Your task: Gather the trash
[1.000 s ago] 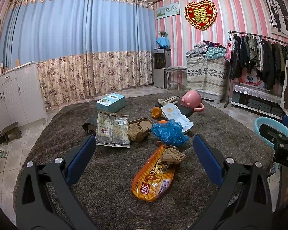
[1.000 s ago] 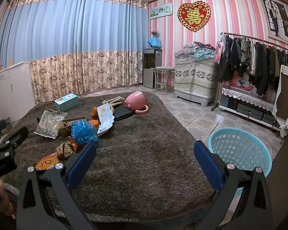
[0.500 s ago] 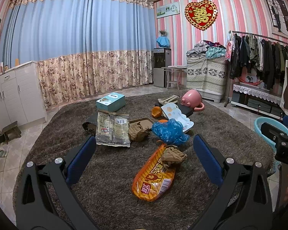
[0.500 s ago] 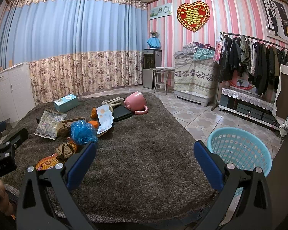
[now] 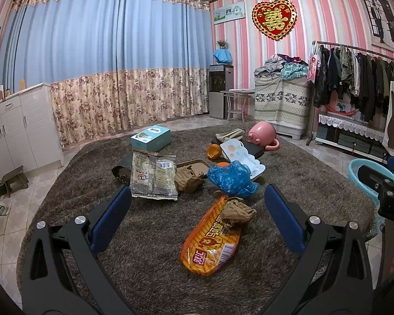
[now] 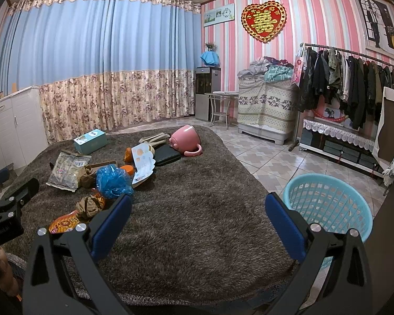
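The left gripper (image 5: 197, 210) hangs wide and empty above the rug (image 5: 149, 236), the orange snack bag (image 5: 211, 241) just ahead with a brown paper wad (image 5: 236, 210) on its far end. The right gripper (image 6: 197, 210), also wide, holds nothing, the blue basket (image 6: 328, 204) beside it. No pickup has begun; next likely means lowering onto the wad

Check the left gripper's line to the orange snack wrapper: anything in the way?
Nothing visible blocks it. The left gripper hangs open over bare rug, with the orange snack wrapper lying flat between and just ahead of its jaws. One catch: a crumpled brown paper wad rests on the wrapper's far end.
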The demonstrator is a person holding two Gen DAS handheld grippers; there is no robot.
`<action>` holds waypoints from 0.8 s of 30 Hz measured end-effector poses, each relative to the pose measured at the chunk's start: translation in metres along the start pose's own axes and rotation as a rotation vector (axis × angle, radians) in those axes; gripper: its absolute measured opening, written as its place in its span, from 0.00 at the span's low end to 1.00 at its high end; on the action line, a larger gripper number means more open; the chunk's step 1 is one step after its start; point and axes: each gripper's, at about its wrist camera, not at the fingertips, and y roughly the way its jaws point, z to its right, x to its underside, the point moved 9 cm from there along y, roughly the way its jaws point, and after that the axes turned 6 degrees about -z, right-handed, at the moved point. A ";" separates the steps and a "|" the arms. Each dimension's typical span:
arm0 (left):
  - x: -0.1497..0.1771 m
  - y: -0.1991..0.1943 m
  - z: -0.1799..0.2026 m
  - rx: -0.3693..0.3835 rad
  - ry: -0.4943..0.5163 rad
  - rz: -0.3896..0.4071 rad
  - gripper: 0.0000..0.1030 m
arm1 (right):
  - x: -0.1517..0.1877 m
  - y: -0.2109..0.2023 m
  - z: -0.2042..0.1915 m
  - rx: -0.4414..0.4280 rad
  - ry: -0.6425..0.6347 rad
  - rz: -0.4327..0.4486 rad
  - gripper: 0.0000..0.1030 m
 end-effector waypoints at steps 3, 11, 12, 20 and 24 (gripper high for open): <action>0.000 0.000 0.000 -0.001 0.001 -0.001 0.95 | 0.000 0.000 0.000 0.000 0.001 -0.001 0.96; 0.012 0.006 -0.001 0.009 0.010 -0.011 0.95 | 0.000 0.001 0.000 0.000 0.001 -0.001 0.96; 0.011 0.007 -0.002 0.010 0.009 -0.013 0.95 | 0.000 0.001 0.000 -0.001 0.001 -0.001 0.96; 0.012 0.010 -0.003 0.010 0.015 -0.025 0.95 | 0.001 0.000 0.002 0.003 0.010 0.003 0.96; 0.013 0.012 -0.003 0.009 0.017 -0.030 0.95 | 0.003 -0.001 0.002 0.010 0.012 0.007 0.96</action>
